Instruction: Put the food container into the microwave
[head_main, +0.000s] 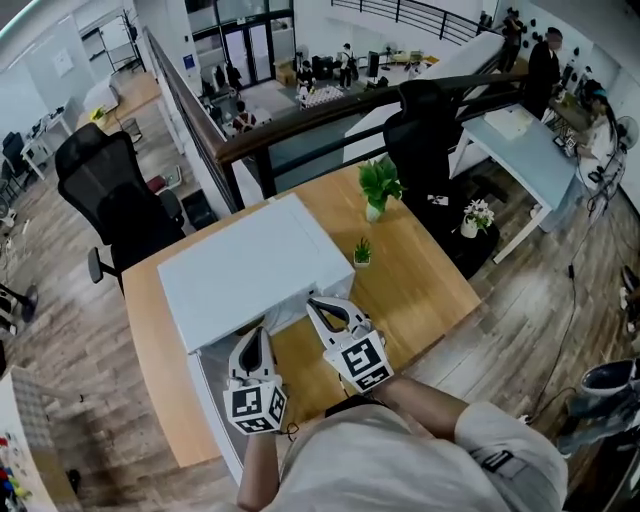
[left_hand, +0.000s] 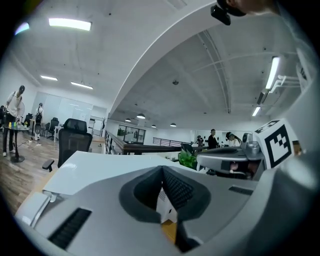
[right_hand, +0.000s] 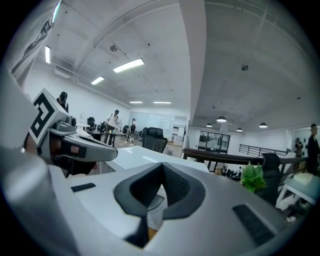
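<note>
A white microwave (head_main: 250, 265) stands on the wooden table (head_main: 420, 285), seen from above. Its door (head_main: 212, 400) hangs open toward me at the left. My left gripper (head_main: 256, 338) and right gripper (head_main: 313, 303) sit side by side at the microwave's front edge, both shut with nothing between the jaws. In the left gripper view the shut left gripper (left_hand: 162, 172) points over the microwave top (left_hand: 100, 170). In the right gripper view a pale rounded shape (right_hand: 154, 202) shows below the right gripper (right_hand: 162, 167). I cannot tell if it is the food container.
A leafy plant in a white pot (head_main: 378, 188) and a small potted plant (head_main: 362, 250) stand on the table to the right of the microwave. Black office chairs (head_main: 110, 195) (head_main: 425, 130) and a dark railing (head_main: 330, 115) lie behind the table.
</note>
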